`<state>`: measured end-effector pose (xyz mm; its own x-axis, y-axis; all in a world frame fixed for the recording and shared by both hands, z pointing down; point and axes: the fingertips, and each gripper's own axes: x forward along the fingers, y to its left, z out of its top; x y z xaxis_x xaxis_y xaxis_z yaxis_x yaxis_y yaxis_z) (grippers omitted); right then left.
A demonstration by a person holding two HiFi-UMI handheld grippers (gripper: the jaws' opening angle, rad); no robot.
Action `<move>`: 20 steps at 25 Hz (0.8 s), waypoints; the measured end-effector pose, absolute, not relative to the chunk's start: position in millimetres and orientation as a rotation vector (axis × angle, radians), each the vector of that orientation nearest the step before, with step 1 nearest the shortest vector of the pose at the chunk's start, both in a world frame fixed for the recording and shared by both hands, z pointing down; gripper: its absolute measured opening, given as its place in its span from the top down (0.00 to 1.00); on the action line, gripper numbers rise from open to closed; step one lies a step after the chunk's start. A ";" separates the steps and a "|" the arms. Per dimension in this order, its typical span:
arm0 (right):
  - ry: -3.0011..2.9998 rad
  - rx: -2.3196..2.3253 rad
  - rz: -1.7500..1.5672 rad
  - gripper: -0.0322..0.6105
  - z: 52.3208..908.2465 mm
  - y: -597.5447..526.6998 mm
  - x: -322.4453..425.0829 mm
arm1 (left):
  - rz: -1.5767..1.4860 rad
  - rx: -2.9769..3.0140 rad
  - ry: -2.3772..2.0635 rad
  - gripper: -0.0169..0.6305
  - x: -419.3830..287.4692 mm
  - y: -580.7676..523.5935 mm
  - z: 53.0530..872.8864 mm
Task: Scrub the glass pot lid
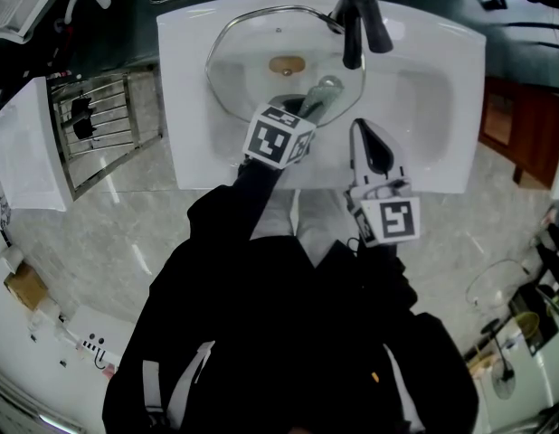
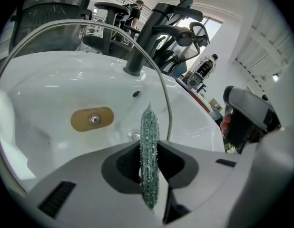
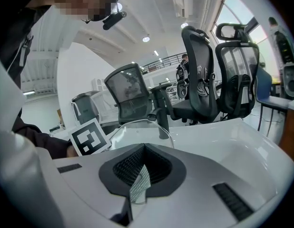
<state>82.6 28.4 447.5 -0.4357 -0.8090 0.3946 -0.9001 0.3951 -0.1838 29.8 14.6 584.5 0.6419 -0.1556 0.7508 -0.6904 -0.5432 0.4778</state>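
We have the left gripper point(image 2: 149, 152) pressed together on a green glittery scrubbing pad point(image 2: 149, 127), held edge-on with its tip sticking out past the jaws. The glass pot lid point(image 1: 243, 75) leans in the white sink basin point(image 1: 184, 143) at the upper centre of the head view, its brown knob point(image 1: 287, 64) facing us and the black faucet point(image 1: 356, 25) rising just to its right. The pad's tip sits at the lid's lower right edge; we cannot tell whether it is touching the glass.

To scrub well, we judge that the pad should be turned so its broad face, not its thin edge, meets the glass. Then we would work in overlapping strokes from the rim toward the knob with even pressure. Nothing braces the lid, so a hard push could slide it along the basin wall.

The right gripper point(image 1: 368, 141) hangs back at the basin's near edge, right of centre. Its jaws are closed on a pale woven strip point(image 3: 139, 186), which we cannot identify further.

We find no brand, label or legible writing. The marker cubes point(image 1: 278, 136) carry only black-and-white square patterns.
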 end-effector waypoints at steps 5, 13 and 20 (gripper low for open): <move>-2.411 1.505 0.545 0.97 450.4 27.1 82.5 | 0.857 2.044 -0.664 0.86 23.5 13.2 587.0; -2.406 1.512 0.596 0.97 448.4 23.4 78.3 | 0.872 2.023 -0.678 0.86 16.6 11.1 590.9; -2.418 1.506 0.601 0.97 445.6 20.7 74.1 | 0.890 2.008 -0.694 0.86 9.6 11.4 592.4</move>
